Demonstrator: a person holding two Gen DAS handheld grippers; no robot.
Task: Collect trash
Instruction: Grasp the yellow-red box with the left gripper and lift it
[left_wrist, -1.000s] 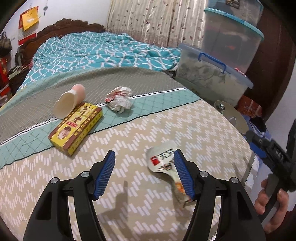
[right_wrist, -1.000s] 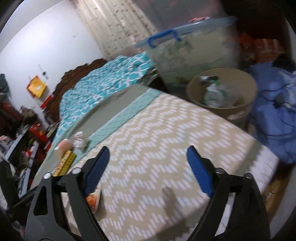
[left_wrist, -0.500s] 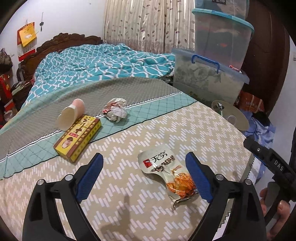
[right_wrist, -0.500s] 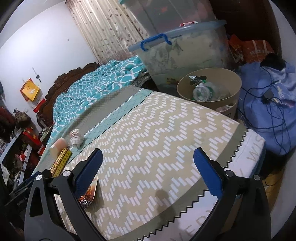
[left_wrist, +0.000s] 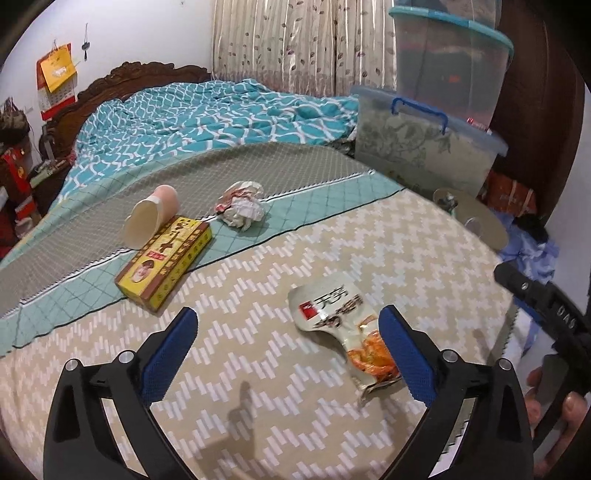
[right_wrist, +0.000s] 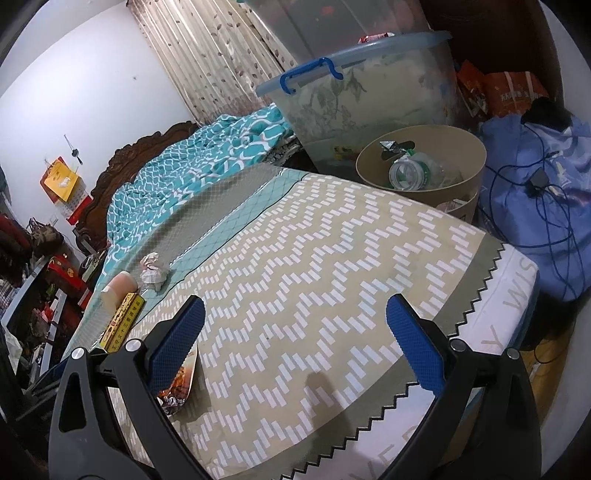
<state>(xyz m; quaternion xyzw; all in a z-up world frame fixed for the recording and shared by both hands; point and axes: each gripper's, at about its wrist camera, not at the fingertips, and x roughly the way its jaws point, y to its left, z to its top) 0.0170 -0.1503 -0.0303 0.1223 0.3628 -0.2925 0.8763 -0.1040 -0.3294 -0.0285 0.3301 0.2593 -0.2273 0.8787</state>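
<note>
1. Four pieces of trash lie on the bed (left_wrist: 332, 236): a snack wrapper (left_wrist: 341, 325), a yellow box (left_wrist: 164, 267), a crumpled paper ball (left_wrist: 242, 206) and a tipped-over pink cup (left_wrist: 151, 218).
2. Left tongs (left_wrist: 286, 349) hang above the zigzag-patterned cover with the blue pads spread wide and nothing between them.
3. The snack wrapper lies flat just inside the right-hand pad of the left tongs, its torn orange end partly hidden behind that pad; whether pad and wrapper touch cannot be told.
4. Ahead and to the left of the left tongs sits the yellow box, with the pink cup lying on its side against the box's far end.
5. The crumpled paper ball rests farther ahead, near the box and cup but apart from them, on the teal band of the cover.
6. Right tongs (right_wrist: 295, 334) are also wide open and empty, over the foot corner of the bed.
7. In the right wrist view, the wrapper's orange end peeks out beside the left-hand pad of the right tongs.
8. Beyond the right tongs, off the bed's far edge, stands a round tan bin (right_wrist: 443, 192) that already holds a plastic bottle and scraps.
9. A clear storage tub (right_wrist: 369, 92) with a blue handle stands behind the bin.
</note>
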